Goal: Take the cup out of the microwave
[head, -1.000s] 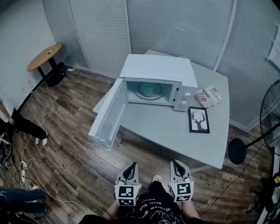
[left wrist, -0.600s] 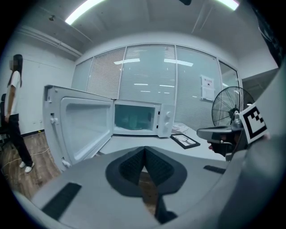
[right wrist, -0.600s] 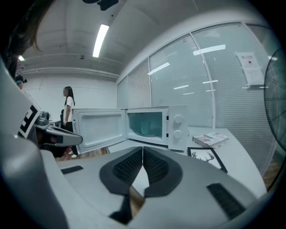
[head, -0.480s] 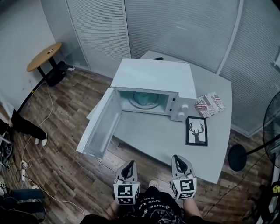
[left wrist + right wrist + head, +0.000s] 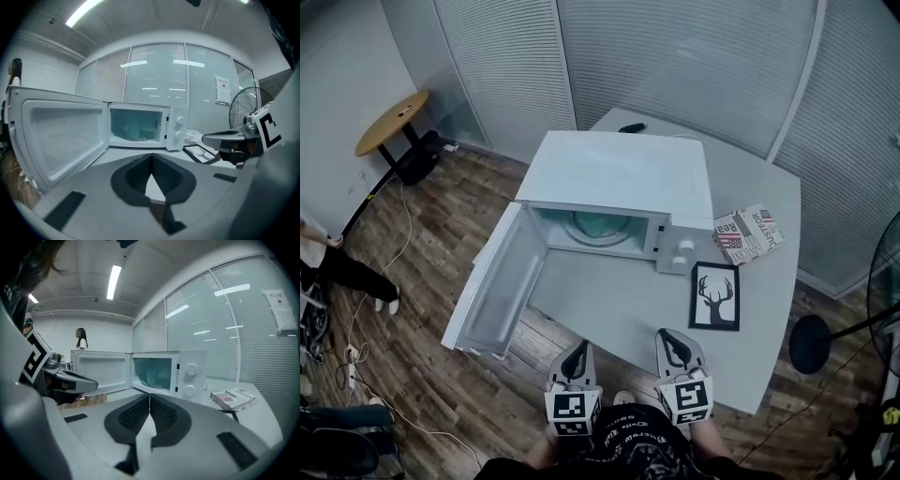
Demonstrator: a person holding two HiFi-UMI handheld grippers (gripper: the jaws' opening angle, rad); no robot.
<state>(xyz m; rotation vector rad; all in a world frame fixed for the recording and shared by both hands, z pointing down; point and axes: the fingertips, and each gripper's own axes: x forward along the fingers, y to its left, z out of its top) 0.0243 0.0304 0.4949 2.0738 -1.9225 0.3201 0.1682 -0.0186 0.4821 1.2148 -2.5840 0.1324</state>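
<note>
Left gripper (image 5: 578, 353) and right gripper (image 5: 671, 337): ribbed black pads (image 5: 133, 415) pressed together, nothing between. Ahead: boxy white microwave (image 5: 619, 178), door (image 5: 492, 291) swung wide leftward; pale cylindrical cup (image 5: 151, 376) inside.

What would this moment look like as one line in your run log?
microwave: door open | cup: inside | left gripper: shut, empty | right gripper: shut, empty | stage: cup not yet reached

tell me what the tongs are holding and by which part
Nothing is held. The left tongs and right tongs are both shut and empty; the cup sits inside the open microwave, untouched.
</note>
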